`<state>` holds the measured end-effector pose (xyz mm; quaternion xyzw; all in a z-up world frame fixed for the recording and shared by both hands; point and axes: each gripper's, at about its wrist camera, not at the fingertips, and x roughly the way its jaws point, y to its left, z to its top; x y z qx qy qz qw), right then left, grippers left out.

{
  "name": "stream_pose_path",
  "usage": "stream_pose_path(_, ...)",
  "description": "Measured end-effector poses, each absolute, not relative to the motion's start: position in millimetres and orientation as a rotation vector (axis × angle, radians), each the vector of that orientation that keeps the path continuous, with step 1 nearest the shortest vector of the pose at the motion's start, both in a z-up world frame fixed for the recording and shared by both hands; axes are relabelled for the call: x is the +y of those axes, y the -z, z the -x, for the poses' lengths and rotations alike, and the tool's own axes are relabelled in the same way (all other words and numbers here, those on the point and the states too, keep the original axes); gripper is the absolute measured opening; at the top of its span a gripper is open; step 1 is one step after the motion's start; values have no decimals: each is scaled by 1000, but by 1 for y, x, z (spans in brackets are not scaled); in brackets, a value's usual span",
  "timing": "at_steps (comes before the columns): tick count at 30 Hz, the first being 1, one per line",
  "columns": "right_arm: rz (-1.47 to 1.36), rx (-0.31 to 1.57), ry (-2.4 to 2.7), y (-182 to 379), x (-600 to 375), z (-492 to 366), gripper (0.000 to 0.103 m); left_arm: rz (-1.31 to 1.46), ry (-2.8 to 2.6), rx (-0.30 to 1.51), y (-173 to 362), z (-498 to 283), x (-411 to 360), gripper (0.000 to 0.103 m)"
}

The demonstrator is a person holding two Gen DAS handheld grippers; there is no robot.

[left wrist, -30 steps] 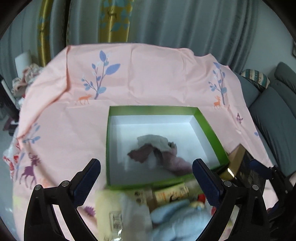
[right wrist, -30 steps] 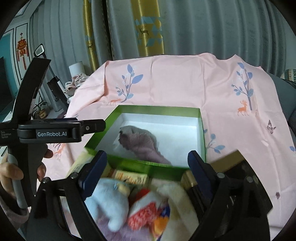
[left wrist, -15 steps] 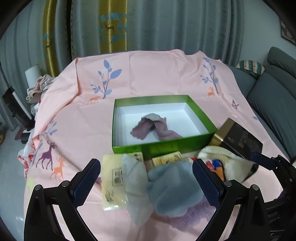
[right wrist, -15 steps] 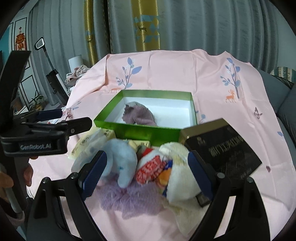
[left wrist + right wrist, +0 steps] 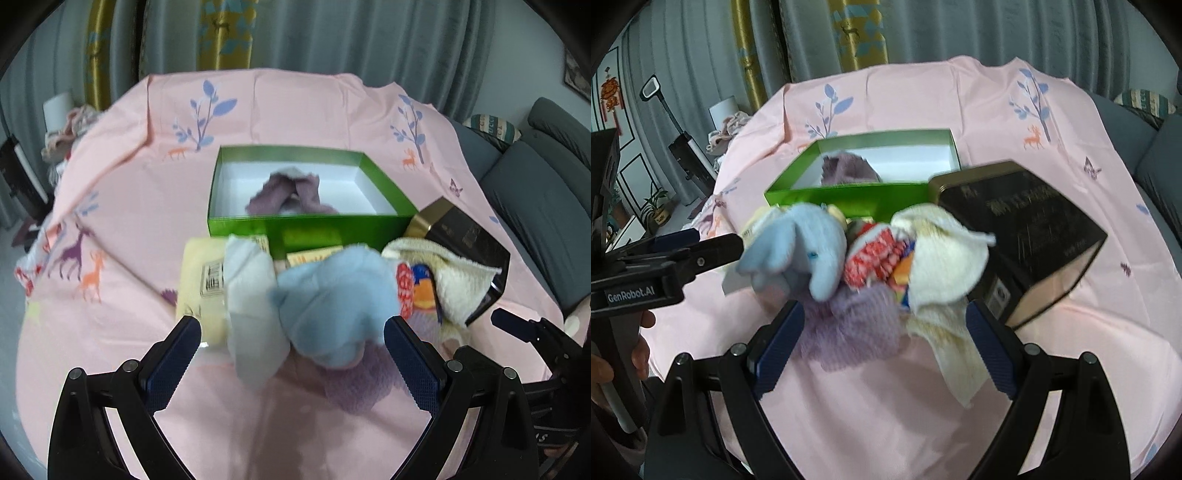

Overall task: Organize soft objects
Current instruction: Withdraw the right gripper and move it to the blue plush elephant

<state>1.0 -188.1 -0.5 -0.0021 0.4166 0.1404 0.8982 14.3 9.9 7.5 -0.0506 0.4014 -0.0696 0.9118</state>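
Standing wide apart, the jaws of the left tool (image 5: 291, 354) grip nothing; the pile of soft items lies just beyond its fingertips. The right tool (image 5: 882, 343) is likewise spread wide and empty, its pads flanking the near edge of the pile without pressing on it. On the pink-clothed bench (image 5: 129, 206) a blue plush toy (image 5: 332, 295) rests atop a purple knit piece (image 5: 857, 328), beside a cream towel (image 5: 945, 266) and a red-and-white patterned cloth (image 5: 871, 258). A green box (image 5: 314, 229) sits behind the pile, holding one mauve cloth (image 5: 288, 192). A dark tin (image 5: 1027, 225) lies tilted against the towel's right side.
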Motion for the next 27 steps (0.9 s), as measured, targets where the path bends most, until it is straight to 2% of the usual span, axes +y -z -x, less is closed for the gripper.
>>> stream_pose_path(8,-43,896,-267,13,-196,-5,89,164,176,875,8,-11,10,99)
stream_pose_path(27,-30,869,-298,13,-194,-9,89,202,276,885,8,-22,5,99)
